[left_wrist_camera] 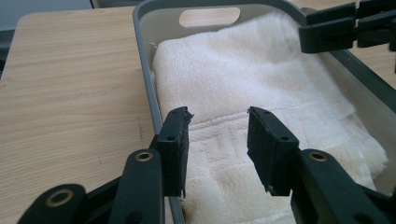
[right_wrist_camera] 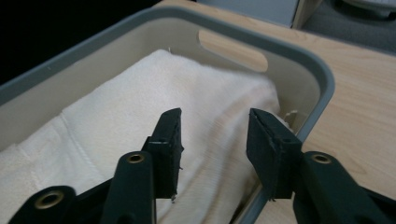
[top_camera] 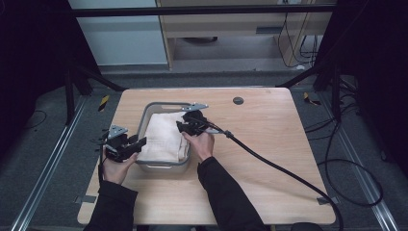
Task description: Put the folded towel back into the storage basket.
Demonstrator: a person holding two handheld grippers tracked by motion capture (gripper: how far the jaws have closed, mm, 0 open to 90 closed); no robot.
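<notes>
High view: folded white towel (top_camera: 165, 136) lies in grey basket (top_camera: 143, 115) mid-table (top_camera: 269, 144); left gripper (top_camera: 136, 145) at its near-left rim, right gripper (top_camera: 182, 126) over the right side.

Left gripper view: jaws spread above the towel's woven band (left_wrist_camera: 219, 149).

Right gripper view: jaws spread, empty. Likely soft, light, limp; pinch a folded edge.

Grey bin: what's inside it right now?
A folded white towel covers the floor of the grey bin. Anything beneath the towel is hidden.
</notes>
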